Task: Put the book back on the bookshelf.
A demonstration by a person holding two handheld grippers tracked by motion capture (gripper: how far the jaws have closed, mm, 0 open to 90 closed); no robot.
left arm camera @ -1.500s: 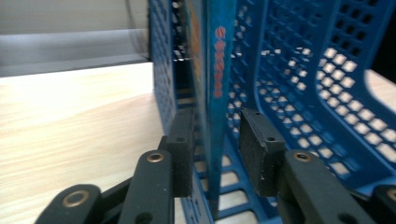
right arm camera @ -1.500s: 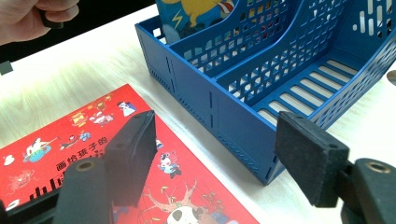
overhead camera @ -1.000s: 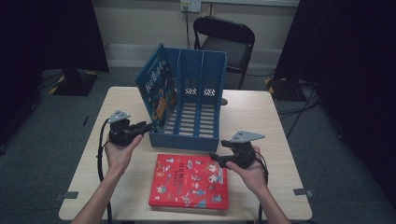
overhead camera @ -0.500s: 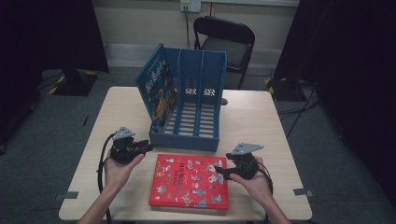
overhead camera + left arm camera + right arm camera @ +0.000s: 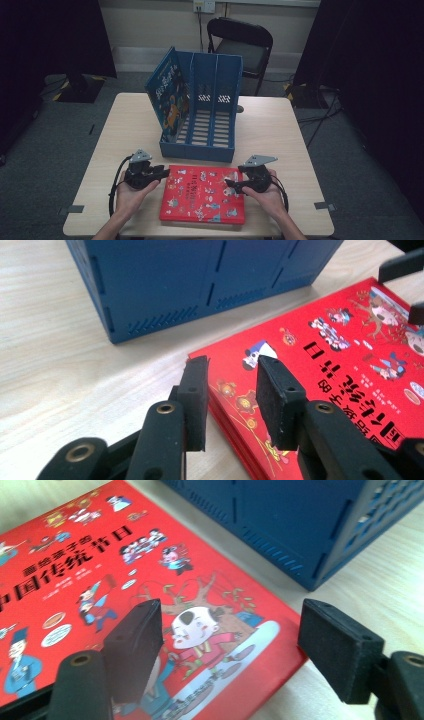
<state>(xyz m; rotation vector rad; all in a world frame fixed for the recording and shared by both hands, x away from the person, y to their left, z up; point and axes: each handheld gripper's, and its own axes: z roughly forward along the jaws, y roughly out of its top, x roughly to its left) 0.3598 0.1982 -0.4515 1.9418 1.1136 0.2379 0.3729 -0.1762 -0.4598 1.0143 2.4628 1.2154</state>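
My left gripper [image 5: 227, 390] straddles the book's [image 5: 204, 200] left edge, part open, empty. The right gripper [image 5: 235, 184] gapes wide at the right edge, holding nothing; the book lies lengthwise between them.

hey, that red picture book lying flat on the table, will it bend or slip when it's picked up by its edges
The red book looks like a thick hardcover, so it probably stays stiff rather than flopping. Its glossy cover may slide against the pads. Lying flat on the table, its edges give little to bite; the left tool and right tool, both open, would likely need to tilt it first.
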